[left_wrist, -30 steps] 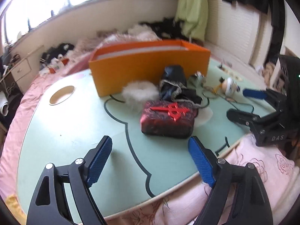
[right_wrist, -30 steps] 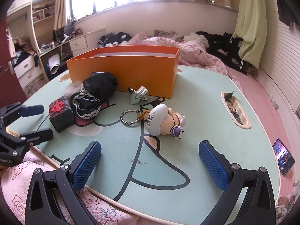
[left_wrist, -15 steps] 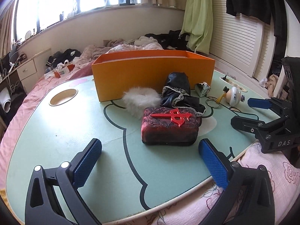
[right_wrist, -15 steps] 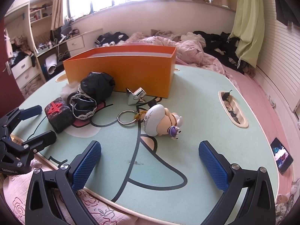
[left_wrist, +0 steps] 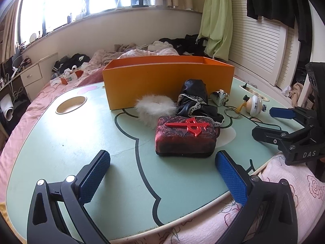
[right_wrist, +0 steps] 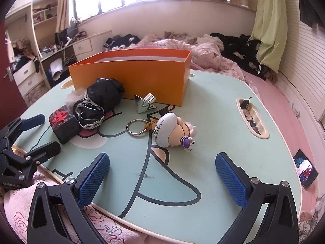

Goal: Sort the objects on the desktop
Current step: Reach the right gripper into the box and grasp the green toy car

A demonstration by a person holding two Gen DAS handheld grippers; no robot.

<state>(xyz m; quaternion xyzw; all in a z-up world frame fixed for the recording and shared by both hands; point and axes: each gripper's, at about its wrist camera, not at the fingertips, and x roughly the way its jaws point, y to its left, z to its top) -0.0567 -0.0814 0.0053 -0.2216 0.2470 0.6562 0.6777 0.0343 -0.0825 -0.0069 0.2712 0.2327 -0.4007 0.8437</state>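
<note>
Left gripper point(left_wrist: 162, 170) now spread as wide as it goes, nothing between the blue pads, hovering low over the near edge of the pale green lap table point(left_wrist: 61, 138). A second ago: narrower, pads drawn closer in, and the whole view tilted; now levelled out. Straight ahead of it, just beyond the pads, the dark red patterned pouch point(left_wrist: 184, 136) with the red emblem on top, lying flat, untouched, same spot as before.

Behind the pouch, touching it, the white fluffy piece point(left_wrist: 152, 107) and the crumpled black lace-trimmed cloth point(left_wrist: 193, 95), both right up against the front wall of the orange box point(left_wrist: 162, 79). Box open at the top, upright, far side of the table; contents hidden from here. No shift in any of these.

Right gripper point(right_wrist: 162, 172) also held wide, empty, over the near table edge. Directly in front, well clear of the pads, the cartoon figure keychain point(right_wrist: 172, 130) on its side, metal ring point(right_wrist: 136, 127) pointing left. Beyond that, the small silver triangular object point(right_wrist: 145, 103) just beside the box front. Framing a touch lower than a second ago, objects unmoved.

Each gripper visible in the other's view, apart, neither touching anything.
</note>
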